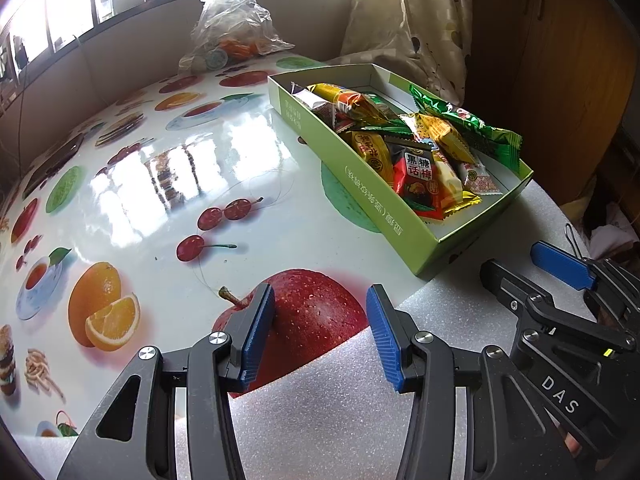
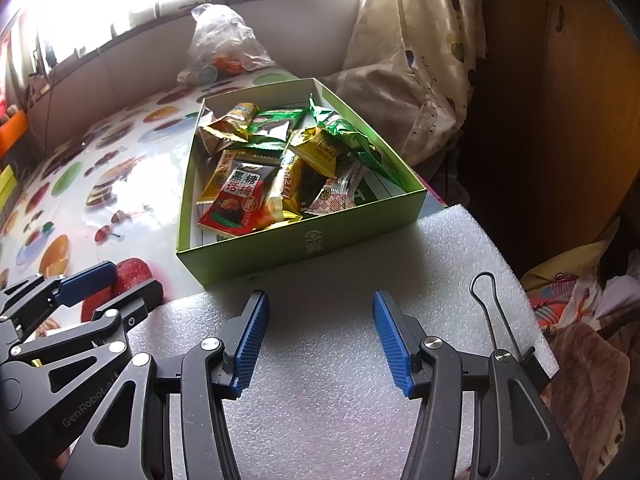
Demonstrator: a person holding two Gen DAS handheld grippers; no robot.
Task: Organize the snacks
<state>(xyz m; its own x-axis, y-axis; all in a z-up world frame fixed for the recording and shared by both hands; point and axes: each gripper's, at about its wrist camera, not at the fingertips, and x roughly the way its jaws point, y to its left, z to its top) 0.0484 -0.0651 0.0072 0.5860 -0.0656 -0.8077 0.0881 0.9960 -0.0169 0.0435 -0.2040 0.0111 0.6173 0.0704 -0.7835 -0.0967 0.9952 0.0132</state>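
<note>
**A:** Left wrist view: left tongs [image 1: 320, 336] hang open and empty over the fruit-print counter [image 1: 168, 184]. The snacks [image 1: 416, 152] are piled in the green box [image 1: 380, 216], and a green packet [image 1: 476, 128] droops over the far wall. I reckon one bump on the box tips it out.

**B:** Right wrist view: right tongs [image 2: 318, 344] gape empty above the white foam sheet [image 2: 340, 380], just short of the box [image 2: 320, 240]. My guess is glossy wrappers slip from the pads, or you grab two at once.
</note>
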